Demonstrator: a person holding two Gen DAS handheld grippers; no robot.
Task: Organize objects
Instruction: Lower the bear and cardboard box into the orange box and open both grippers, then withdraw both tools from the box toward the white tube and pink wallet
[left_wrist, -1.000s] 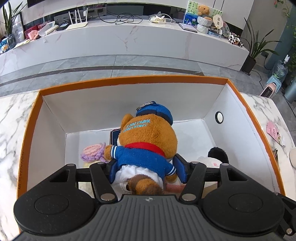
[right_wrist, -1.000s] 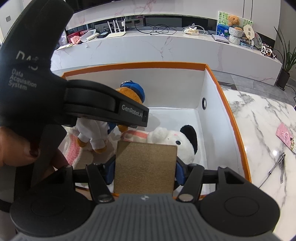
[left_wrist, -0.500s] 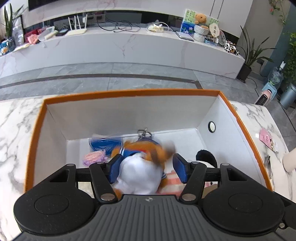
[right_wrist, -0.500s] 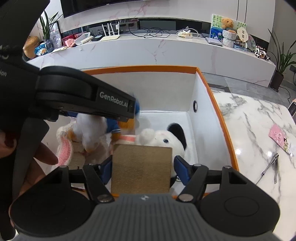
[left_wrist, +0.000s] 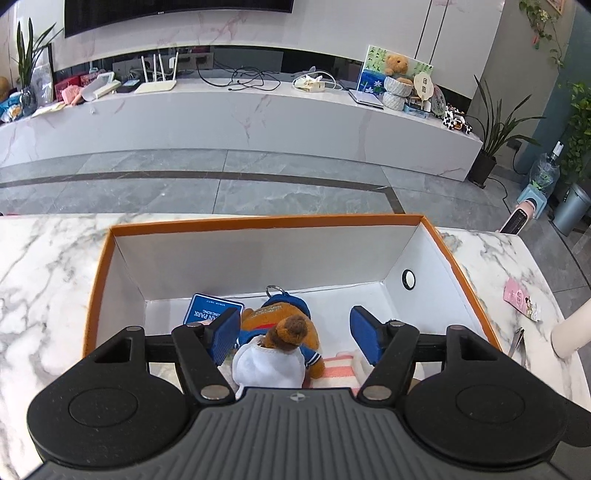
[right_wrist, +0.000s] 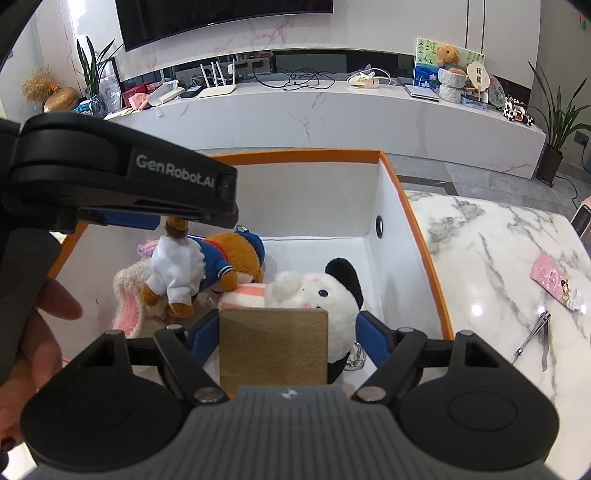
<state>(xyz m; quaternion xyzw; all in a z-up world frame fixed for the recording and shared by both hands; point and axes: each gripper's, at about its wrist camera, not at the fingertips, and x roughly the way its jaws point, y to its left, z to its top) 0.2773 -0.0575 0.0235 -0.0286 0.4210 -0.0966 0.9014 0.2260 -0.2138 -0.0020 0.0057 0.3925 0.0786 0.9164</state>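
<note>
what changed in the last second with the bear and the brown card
The left gripper let go of the bear; its jaws have just been opening, and the bear now lies head-down in the box. The right gripper jaws have just been opening off the brown card, which is between them. The panda stayed put.

Bright daylight, sharp focus, fisheye-curved edges

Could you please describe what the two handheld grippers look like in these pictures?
Each, left gripper and right gripper, has a ribbed grey body with a small round emblem, two black round discs, black linkage arms with silver pivot pins, and blue ribbed pads. The left gripper's black side reads "GenRobot.AI" in the right wrist view.
</note>
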